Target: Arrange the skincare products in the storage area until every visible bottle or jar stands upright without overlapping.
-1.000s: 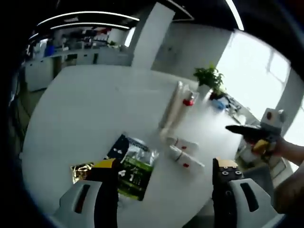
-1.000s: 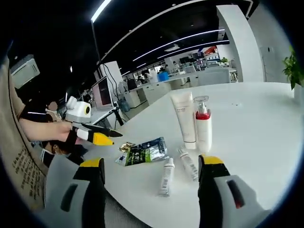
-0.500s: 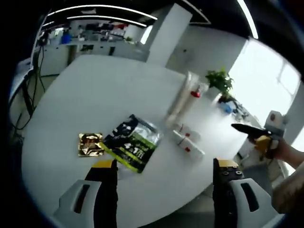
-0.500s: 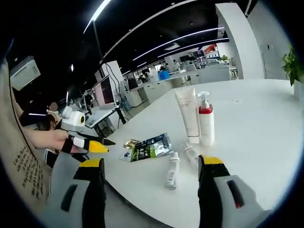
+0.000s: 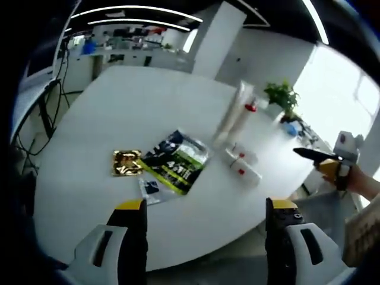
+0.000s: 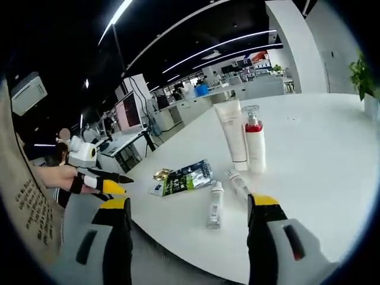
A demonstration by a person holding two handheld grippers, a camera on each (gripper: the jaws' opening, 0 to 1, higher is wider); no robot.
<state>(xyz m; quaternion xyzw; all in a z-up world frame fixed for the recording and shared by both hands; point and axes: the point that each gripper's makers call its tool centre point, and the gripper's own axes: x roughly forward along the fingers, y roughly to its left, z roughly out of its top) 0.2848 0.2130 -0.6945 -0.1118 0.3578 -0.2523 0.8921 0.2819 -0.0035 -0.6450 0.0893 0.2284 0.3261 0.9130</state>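
Observation:
A tall white tube (image 6: 230, 133) and a white pump bottle with a red collar (image 6: 255, 142) stand upright, close together, on the white table (image 6: 320, 148). In front of them lie two small white tubes (image 6: 215, 203) (image 6: 239, 184). The left gripper view has the tall tube (image 5: 230, 119), the pump bottle (image 5: 247, 111) and the small tubes (image 5: 242, 166) past mid-table. My left gripper (image 5: 206, 206) is open, off the table's near edge. My right gripper (image 6: 190, 203) is open too, short of the small tubes. Nothing sits between either pair of jaws.
A green-black sachet (image 5: 175, 161), a gold sachet (image 5: 126, 162) and a small flat packet (image 5: 149, 187) lie left of the tubes. A potted plant (image 5: 282, 98) stands at the far edge. Each gripper, held by a hand, is seen from the other: right (image 5: 323, 159), left (image 6: 101, 181).
Both views have drawn back from the table, the left gripper view more, so more tabletop and its near edge show. The products lie where they were.

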